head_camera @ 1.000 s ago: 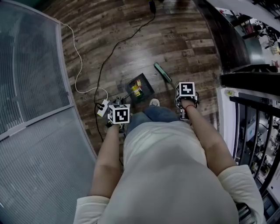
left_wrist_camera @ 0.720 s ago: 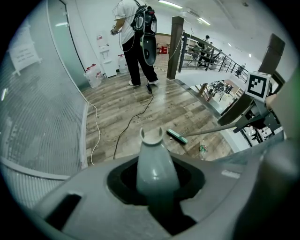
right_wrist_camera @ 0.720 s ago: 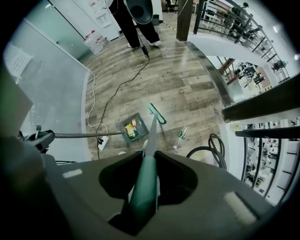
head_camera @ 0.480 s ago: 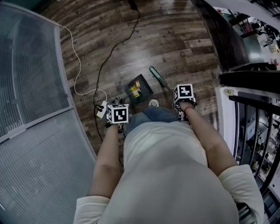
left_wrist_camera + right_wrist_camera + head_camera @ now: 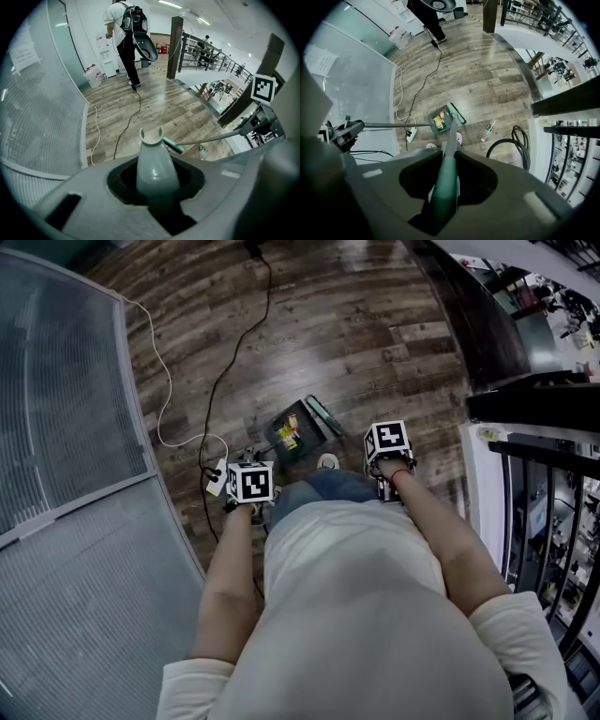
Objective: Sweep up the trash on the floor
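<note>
A dark dustpan (image 5: 293,430) lies on the wood floor with colourful trash (image 5: 289,434) inside it. The green broom head (image 5: 324,415) rests against the pan's right edge. My left gripper (image 5: 251,484) is shut on the dustpan's grey handle (image 5: 152,161). My right gripper (image 5: 389,442) is shut on the green broom handle (image 5: 445,187), whose pole runs down to the broom head (image 5: 456,113) beside the dustpan (image 5: 439,121). A plastic bottle (image 5: 489,130) lies on the floor to the right of the broom.
A frosted glass wall (image 5: 66,474) curves along the left. A black cable (image 5: 225,371), a white cable (image 5: 164,390) and a power strip (image 5: 217,476) lie left of the pan. A coiled black hose (image 5: 518,140) and a railing (image 5: 539,512) are at right. A person (image 5: 129,33) stands far off.
The broom head has slid left across the floor and now sits against the dustpan's right edge. Both grippers have kept their hold and shifted slightly left.
</note>
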The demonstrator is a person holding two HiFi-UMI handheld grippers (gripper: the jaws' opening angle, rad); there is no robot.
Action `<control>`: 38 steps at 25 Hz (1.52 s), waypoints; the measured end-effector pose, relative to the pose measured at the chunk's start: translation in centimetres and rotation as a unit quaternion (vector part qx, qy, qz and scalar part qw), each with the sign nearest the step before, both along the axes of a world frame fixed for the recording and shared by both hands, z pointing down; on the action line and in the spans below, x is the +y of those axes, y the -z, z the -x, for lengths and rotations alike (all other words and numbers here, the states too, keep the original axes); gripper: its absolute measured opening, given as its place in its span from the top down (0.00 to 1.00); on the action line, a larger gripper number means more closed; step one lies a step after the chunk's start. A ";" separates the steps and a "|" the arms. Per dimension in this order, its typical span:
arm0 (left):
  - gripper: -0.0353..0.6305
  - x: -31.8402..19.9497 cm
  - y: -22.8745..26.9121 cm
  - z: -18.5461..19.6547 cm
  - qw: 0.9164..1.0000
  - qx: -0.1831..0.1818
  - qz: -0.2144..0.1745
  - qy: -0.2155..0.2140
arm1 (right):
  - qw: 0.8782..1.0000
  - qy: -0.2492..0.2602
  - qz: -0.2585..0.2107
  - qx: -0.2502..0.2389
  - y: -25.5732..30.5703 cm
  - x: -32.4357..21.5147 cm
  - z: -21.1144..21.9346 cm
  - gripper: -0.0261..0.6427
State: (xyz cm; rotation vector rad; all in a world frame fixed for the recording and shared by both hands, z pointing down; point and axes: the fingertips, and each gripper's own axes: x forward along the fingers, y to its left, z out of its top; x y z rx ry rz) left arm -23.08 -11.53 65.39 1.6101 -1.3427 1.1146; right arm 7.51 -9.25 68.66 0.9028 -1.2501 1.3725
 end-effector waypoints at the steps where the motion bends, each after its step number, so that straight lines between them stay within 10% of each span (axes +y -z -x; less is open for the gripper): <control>1: 0.81 0.0 0.0 0.1 1.000 0.000 0.000 0.000 | 1.000 0.001 0.002 -0.002 0.1 0.2 0.2 0.82; 38: 0.81 0.4 0.1 0.8 1.000 0.006 0.002 -0.010 | 0.995 -0.074 0.015 -0.064 2.1 9.3 5.2 0.82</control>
